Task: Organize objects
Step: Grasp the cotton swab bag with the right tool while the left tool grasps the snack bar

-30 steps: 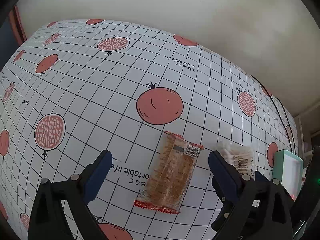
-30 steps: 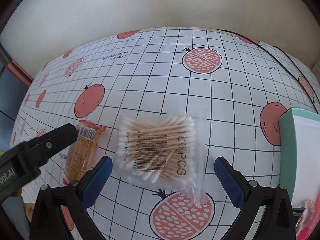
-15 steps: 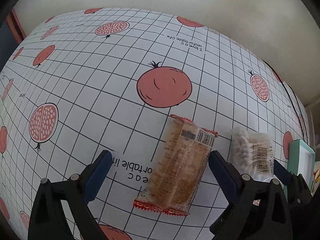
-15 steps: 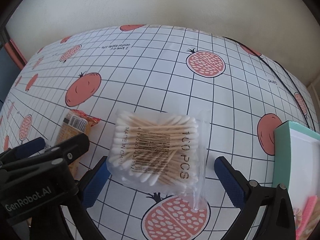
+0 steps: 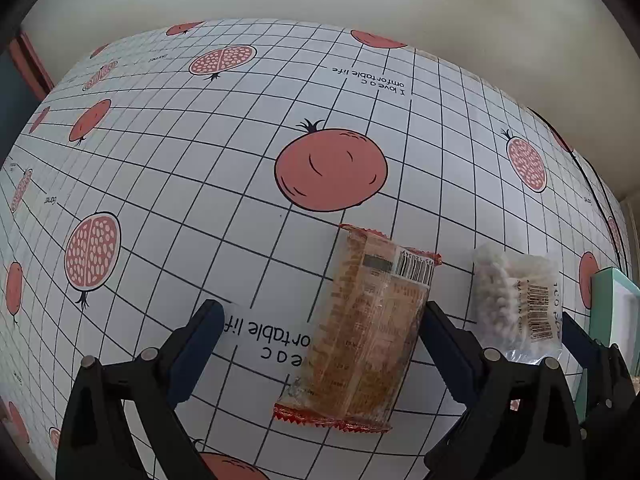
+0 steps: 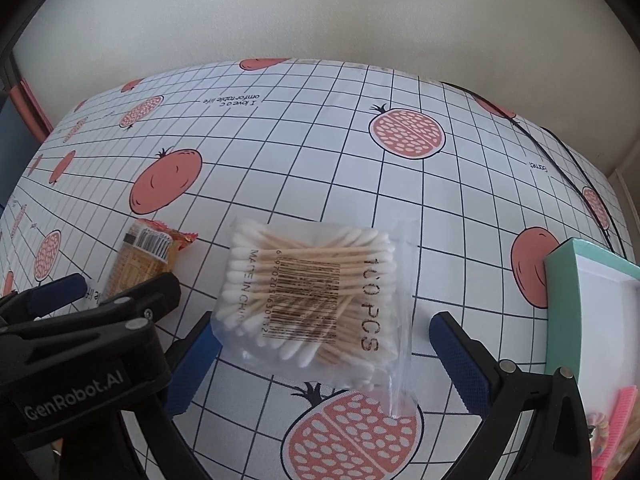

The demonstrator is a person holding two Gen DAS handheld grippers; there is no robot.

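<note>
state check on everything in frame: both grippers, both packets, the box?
left gripper: open, fingers either side of the snack packet, right finger close against its edge
right gripper: open, straddling the cotton swab bag
snack packet: sealed, flat on the tablecloth
cotton swab bag: sealed, flat on the tablecloth
teal box: open-topped, at the right edge, contents partly cut off

Bare tablecloth point(image 6: 320, 152) beyond both packets; teal box point(image 6: 560, 280), perhaps close, rightward.
</note>
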